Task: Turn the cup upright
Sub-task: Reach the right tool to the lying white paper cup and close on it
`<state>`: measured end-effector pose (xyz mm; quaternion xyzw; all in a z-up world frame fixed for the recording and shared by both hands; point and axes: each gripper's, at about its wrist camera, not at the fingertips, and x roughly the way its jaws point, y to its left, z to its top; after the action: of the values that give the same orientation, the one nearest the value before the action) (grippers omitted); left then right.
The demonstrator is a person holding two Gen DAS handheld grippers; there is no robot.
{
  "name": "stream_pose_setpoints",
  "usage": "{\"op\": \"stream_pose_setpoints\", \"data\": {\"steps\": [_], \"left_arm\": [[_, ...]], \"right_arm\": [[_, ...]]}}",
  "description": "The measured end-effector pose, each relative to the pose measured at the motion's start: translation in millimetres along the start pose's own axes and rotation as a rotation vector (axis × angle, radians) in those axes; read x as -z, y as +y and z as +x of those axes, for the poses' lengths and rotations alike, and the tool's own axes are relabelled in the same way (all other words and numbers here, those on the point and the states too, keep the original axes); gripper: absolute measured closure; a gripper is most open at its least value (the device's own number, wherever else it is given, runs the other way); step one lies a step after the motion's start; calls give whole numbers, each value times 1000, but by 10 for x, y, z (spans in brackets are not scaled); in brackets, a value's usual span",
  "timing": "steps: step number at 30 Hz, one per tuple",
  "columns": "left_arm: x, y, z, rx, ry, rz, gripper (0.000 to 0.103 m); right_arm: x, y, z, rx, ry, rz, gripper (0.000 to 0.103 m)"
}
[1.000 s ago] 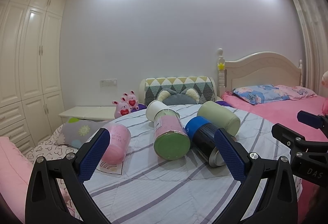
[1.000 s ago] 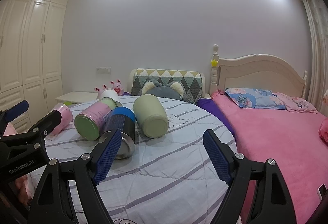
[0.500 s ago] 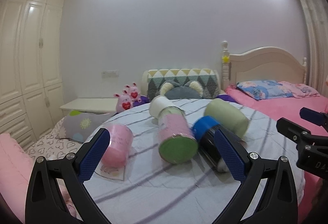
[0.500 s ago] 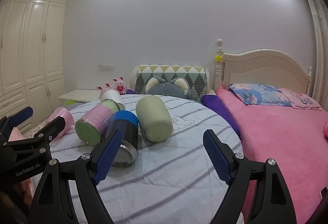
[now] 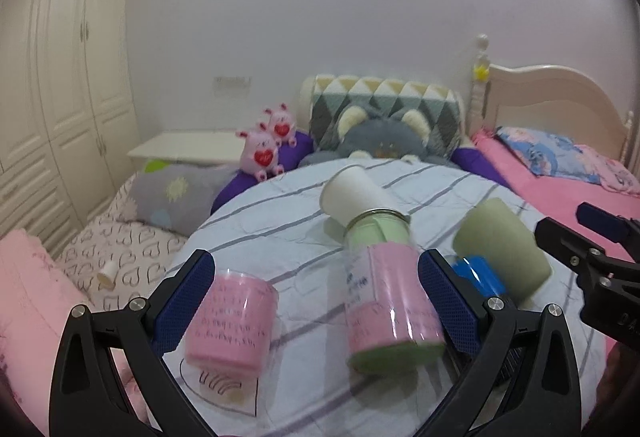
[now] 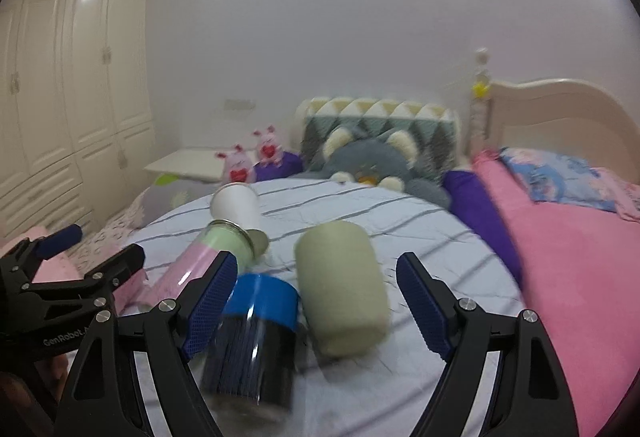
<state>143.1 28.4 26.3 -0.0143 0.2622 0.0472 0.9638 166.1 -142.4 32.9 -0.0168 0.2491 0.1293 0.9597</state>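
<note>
Several cups lie on their sides on a round table with a striped cloth (image 5: 288,237). In the left wrist view: a pink cup (image 5: 232,321) at left, a pink-and-green cup (image 5: 388,297) in the middle, a white paper cup (image 5: 352,197) behind it, an olive cup (image 5: 500,241) and a blue-lidded dark cup (image 5: 478,275) at right. My left gripper (image 5: 316,301) is open, close over the pink and pink-and-green cups. My right gripper (image 6: 316,301) is open over the blue-lidded cup (image 6: 256,333) and olive cup (image 6: 340,285). The pink-and-green cup (image 6: 196,265) and white cup (image 6: 236,205) lie further left.
Behind the table are a grey plush cushion (image 5: 380,141), two pink plush toys (image 5: 266,149) and a white side table (image 5: 188,149). A pink bed (image 6: 580,257) lies to the right, cream wardrobes (image 5: 60,77) to the left. The table cloth shows in the right view (image 6: 420,221).
Both grippers have moved forward and tilted down toward the cups, which now look larger and closer. The cups have not moved. Both grippers stay open.
</note>
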Motion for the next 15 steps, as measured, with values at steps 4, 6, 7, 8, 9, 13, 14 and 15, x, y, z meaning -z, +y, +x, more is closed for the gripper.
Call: {"op": "stream_pose_setpoints", "data": {"steps": [4,6,7,8,9,13,14,15], "left_arm": [[-202,100,177,-27,78,-44,0],[-300,161,284,-35,122,-65,0],[-337,183,323,-34,137,-72,0],[-376,216,372,-36,158,-79,0],[-409,247,422,-42,180,-83,0],[-520,356,563,-59,237,-106,0],[-546,387,608,-59,253,-114,0],[-571,420,664,-57,273,-122,0]], "right_arm": [[-232,31,239,-52,79,-14,20],[-335,55,342,-87,120,-21,20],[-398,76,404,-104,138,-23,20],[-435,88,453,-107,155,-27,20],[-484,114,530,-111,183,-35,20],[-628,228,840,-148,270,-59,20],[-661,242,920,-154,293,-65,20],[-682,261,1003,-160,317,-72,20]]}}
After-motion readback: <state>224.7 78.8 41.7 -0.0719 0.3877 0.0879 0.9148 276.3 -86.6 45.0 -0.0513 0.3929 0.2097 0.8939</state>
